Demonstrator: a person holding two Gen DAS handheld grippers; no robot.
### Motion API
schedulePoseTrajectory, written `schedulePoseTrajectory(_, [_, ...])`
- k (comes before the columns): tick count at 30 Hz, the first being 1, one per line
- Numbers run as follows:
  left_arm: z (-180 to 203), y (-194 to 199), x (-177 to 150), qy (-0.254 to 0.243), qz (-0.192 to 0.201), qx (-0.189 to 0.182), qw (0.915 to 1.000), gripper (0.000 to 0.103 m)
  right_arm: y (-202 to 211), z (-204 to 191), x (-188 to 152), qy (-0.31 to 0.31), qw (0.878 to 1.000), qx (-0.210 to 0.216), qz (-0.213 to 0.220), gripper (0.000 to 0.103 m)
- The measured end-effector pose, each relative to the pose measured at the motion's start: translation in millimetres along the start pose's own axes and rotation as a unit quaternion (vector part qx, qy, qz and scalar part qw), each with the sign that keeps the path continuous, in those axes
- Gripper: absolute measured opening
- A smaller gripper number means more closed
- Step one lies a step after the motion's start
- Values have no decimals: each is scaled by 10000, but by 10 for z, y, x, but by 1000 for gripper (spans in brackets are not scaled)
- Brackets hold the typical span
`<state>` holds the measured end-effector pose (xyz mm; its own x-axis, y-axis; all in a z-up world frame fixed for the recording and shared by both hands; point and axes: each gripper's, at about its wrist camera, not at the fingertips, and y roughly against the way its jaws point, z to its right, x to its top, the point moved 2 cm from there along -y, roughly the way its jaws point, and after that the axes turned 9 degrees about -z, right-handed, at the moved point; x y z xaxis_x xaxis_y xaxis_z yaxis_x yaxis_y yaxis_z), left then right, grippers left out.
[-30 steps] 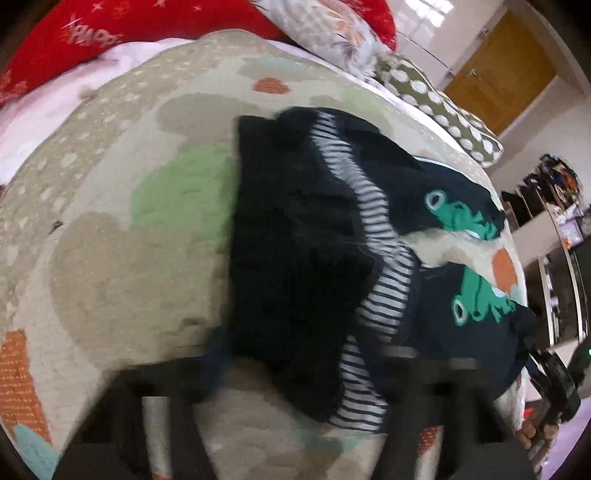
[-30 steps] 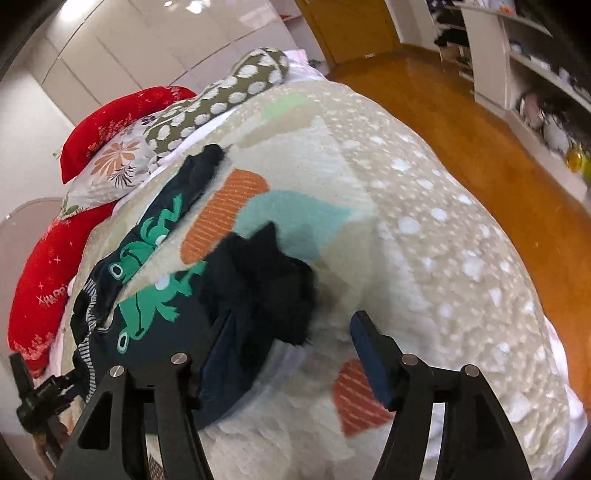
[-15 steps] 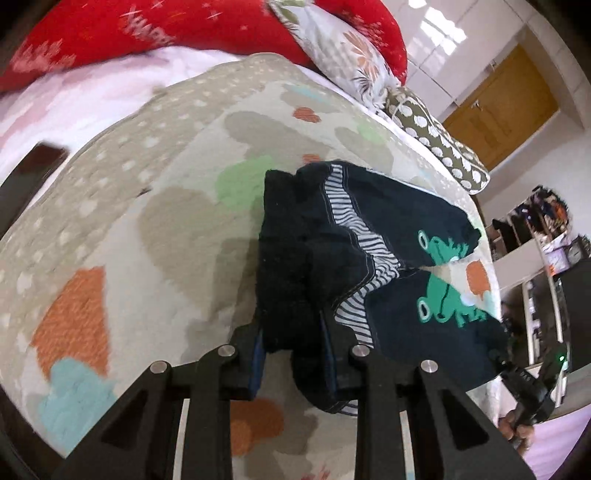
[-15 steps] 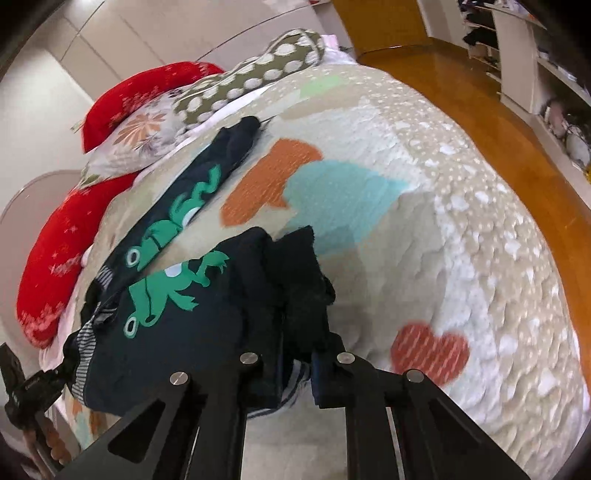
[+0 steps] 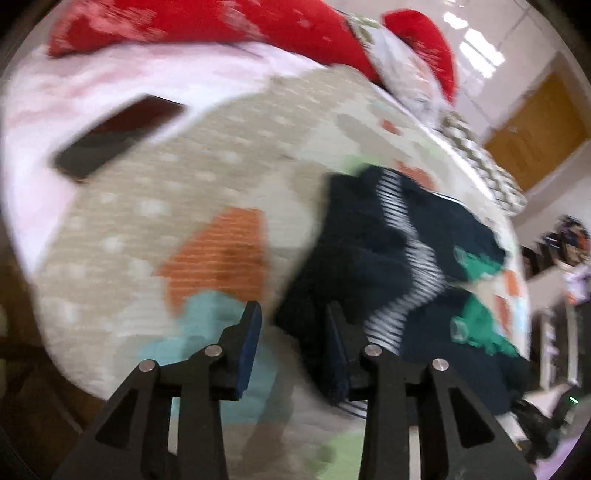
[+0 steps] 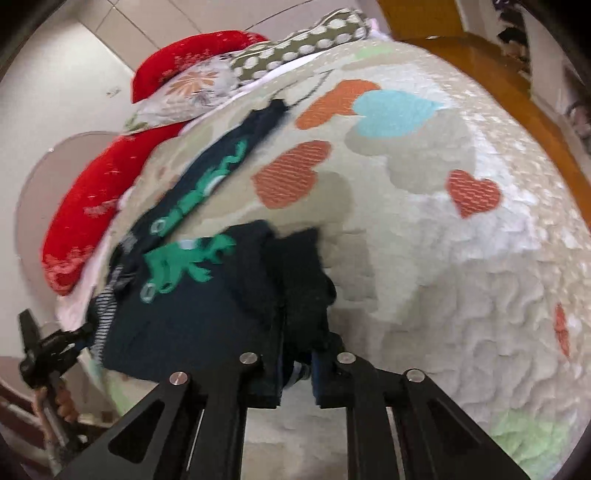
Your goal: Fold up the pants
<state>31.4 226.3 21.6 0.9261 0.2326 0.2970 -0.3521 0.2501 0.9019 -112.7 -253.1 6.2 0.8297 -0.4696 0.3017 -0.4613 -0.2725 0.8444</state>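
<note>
The dark navy pants (image 5: 373, 258) with green frog prints and a black-and-white striped waistband lie on the heart-patterned bedspread (image 5: 147, 221). My left gripper (image 5: 291, 343) stands partly open at the waistband end; cloth hangs against its right finger, and the blurred view does not show a firm hold. In the right wrist view the pants (image 6: 207, 295) lie at lower left, and my right gripper (image 6: 297, 373) is shut on the bunched leg end of the pants. The other leg stretches away toward the pillows.
Red pillows (image 5: 229, 26), a floral pillow (image 6: 192, 88) and a dotted bolster (image 6: 306, 40) lie at the head of the bed. A dark phone-like slab (image 5: 118, 136) lies on the pink sheet. A wooden floor (image 6: 517, 81) lies beyond the bed's right edge.
Both grippers closed on the pants about half a second ago. Since then my left gripper's jaws have spread and it has swung left; my right gripper keeps its hold and has pulled back.
</note>
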Motion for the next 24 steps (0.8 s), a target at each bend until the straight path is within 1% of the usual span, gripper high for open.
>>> schedulePoseTrajectory(1, [-52,37,-13,45,95,136,9999,38,15,52,-5,-112,9999,-27,26,24])
schedulePoseTrajectory(2, [-107,71,-21,101,161,163,9997,45,49,107,7,-232,9997,9,30,37])
schedulePoseTrajectory(3, [-144,101,-33,154,222,187,9995,48,107,174,34,-377,9992,99,58,51])
schedulePoseTrajectory(4, [-180,143,-54,211,306,248,9990,50,189,235,66,-532,9983,174,167,56])
schedulePoseTrajectory(5, [-193,196,-81,218,408,326,9984,50,257,263,112,-616,9976,142,289,57])
schedulePoseTrajectory(6, [-180,234,-100,184,481,342,9981,50,339,276,214,-611,9973,5,410,57])
schedulePoseTrajectory(8, [-113,308,-135,95,606,285,9977,50,408,237,408,-445,9978,-180,460,57])
schedulePoseTrajectory(10, [-13,360,-154,5,674,117,9977,51,402,100,713,-288,9978,-350,489,57])
schedulePoseTrajectory(11, [58,380,-159,-42,691,-25,9976,51,361,28,859,-230,9980,-377,463,57])
schedulePoseTrajectory(13, [160,399,-178,-121,703,-209,9972,53,182,-164,1230,-116,9985,-381,385,57])
schedulePoseTrajectory(15, [268,388,-193,-224,705,-275,9969,53,-132,-324,1647,-95,9988,-450,151,57])
schedulePoseTrajectory(17, [356,350,-208,-371,690,-266,9966,57,-373,-414,1899,-193,9983,-546,69,57])
schedulePoseTrajectory(18, [375,323,-213,-400,665,-228,9967,57,-532,-465,2052,-221,9973,-702,-7,57])
schedulePoseTrajectory(19, [391,285,-219,-426,604,-202,9971,57,-687,-487,2187,-322,9957,-864,-58,57])
schedulePoseTrajectory(20, [400,258,-227,-450,545,-212,9973,57,-802,-483,2273,-487,9944,-932,-50,57])
schedulePoseTrajectory(21, [406,236,-233,-463,497,-219,9975,57,-905,-475,2335,-676,9936,-906,-31,57])
schedulePoseTrajectory(22, [410,216,-234,-474,463,-214,9976,57,-1000,-473,2383,-805,9933,-823,-37,56])
schedulePoseTrajectory(23, [413,197,-240,-490,432,-203,9977,57,-1067,-479,2409,-851,9934,-765,-37,37])
schedulePoseTrajectory(24, [415,180,-242,-494,401,-200,9978,57,-1103,-492,2421,-828,9941,-703,-74,8])
